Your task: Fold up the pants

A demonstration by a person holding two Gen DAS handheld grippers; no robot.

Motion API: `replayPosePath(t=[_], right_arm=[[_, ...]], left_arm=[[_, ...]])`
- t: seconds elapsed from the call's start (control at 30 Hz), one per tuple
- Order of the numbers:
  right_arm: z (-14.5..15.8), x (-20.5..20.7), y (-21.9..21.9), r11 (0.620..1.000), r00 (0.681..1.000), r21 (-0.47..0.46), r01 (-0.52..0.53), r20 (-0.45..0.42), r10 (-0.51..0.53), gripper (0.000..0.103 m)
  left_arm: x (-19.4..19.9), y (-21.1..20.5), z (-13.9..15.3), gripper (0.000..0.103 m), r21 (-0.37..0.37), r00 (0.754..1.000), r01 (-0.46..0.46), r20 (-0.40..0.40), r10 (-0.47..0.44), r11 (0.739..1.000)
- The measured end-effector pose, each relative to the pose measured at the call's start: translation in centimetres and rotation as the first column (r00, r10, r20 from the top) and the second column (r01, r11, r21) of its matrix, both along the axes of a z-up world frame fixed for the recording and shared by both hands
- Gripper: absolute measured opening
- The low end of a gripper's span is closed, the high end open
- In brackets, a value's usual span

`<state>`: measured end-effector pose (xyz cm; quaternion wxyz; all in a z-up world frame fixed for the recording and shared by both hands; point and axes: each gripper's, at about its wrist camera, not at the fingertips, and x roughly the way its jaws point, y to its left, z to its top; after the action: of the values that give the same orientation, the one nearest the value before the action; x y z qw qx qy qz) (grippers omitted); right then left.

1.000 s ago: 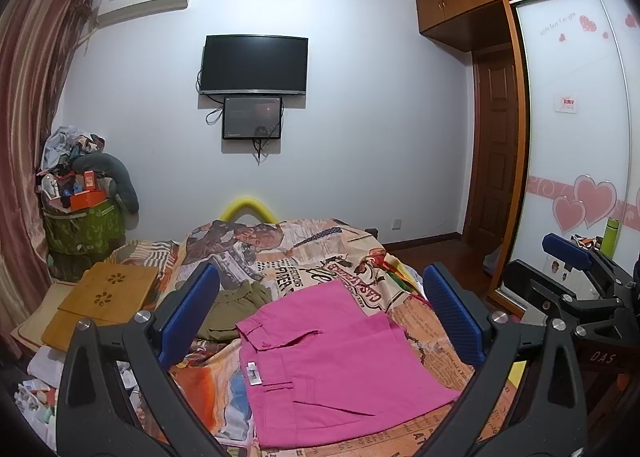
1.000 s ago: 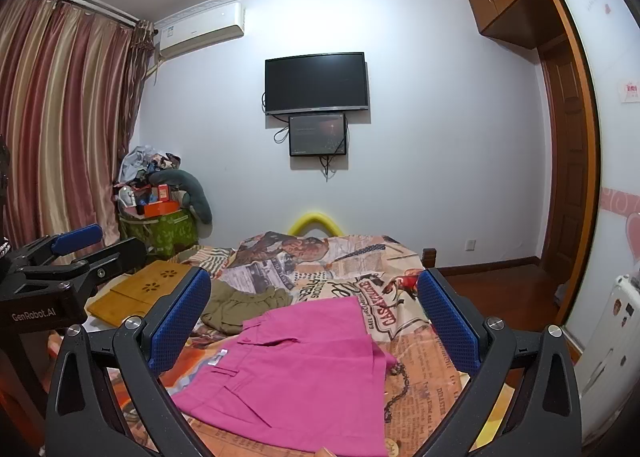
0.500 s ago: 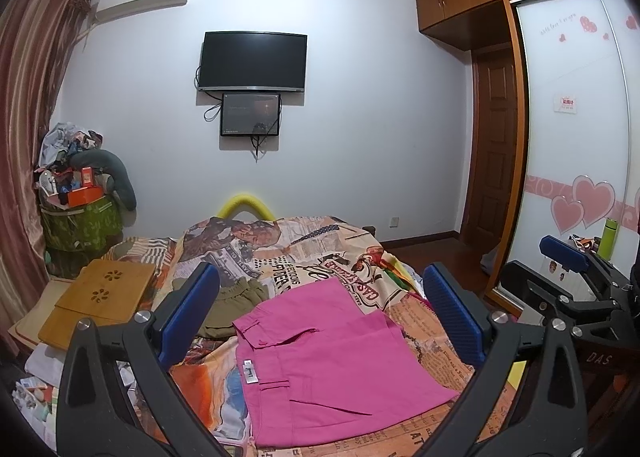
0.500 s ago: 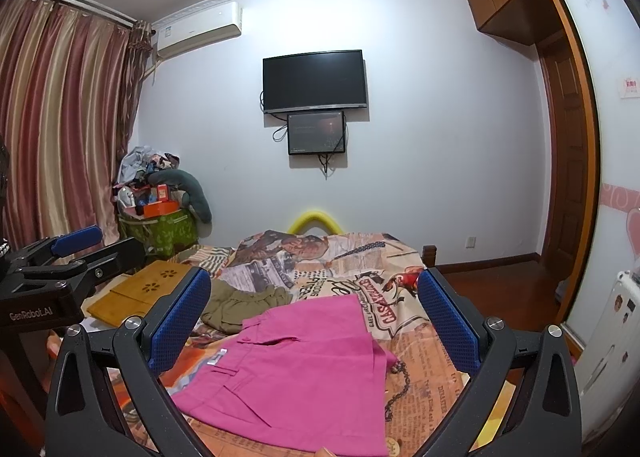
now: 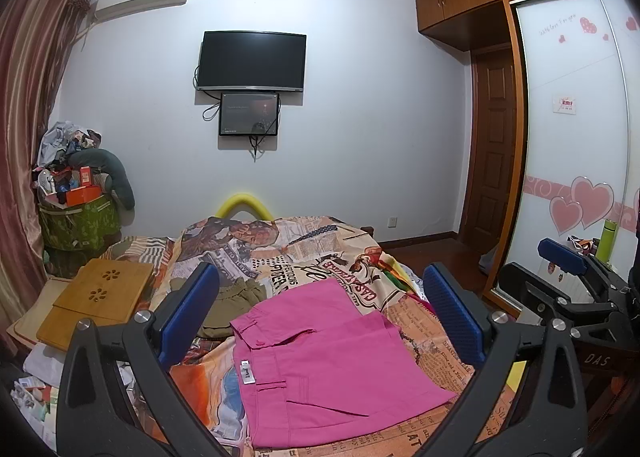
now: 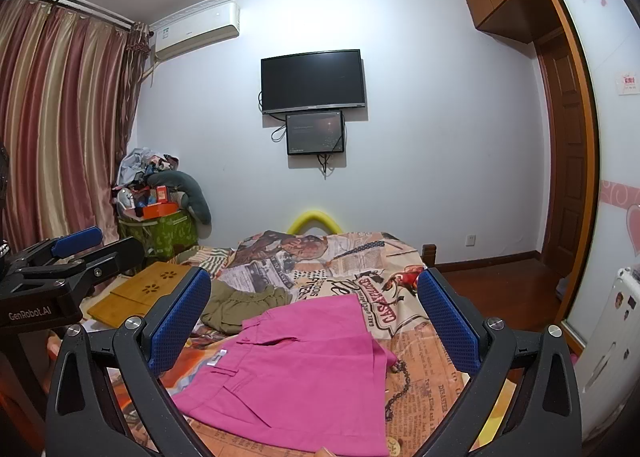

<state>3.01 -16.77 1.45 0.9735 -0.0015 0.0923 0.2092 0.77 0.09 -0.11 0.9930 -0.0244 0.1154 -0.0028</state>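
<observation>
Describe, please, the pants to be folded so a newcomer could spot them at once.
Start from the bed under the wall TV, covered in a newspaper-print sheet. The pants lie flat on its near half. They are bright pink, unlike the crumpled olive garment just behind them.

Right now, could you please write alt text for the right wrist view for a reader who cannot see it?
Pink pants lie folded on a bed with a newspaper-print cover, framed by the open right gripper, which holds nothing. An olive garment lies beyond the pants; the left gripper shows at the left edge, and a dark TV hangs on the far wall.
</observation>
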Motion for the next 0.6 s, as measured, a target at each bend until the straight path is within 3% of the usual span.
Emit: replayPosePath(t=[0.6], right_arm=[[0.1,-0.04,-0.28,1.0,1.0,0.003,0.0,0.0,0.0,0.103]], left_arm=[[0.08,-0.13,-0.06,0.103,0.006,1.0,-0.005,0.002,0.005,1.0]])
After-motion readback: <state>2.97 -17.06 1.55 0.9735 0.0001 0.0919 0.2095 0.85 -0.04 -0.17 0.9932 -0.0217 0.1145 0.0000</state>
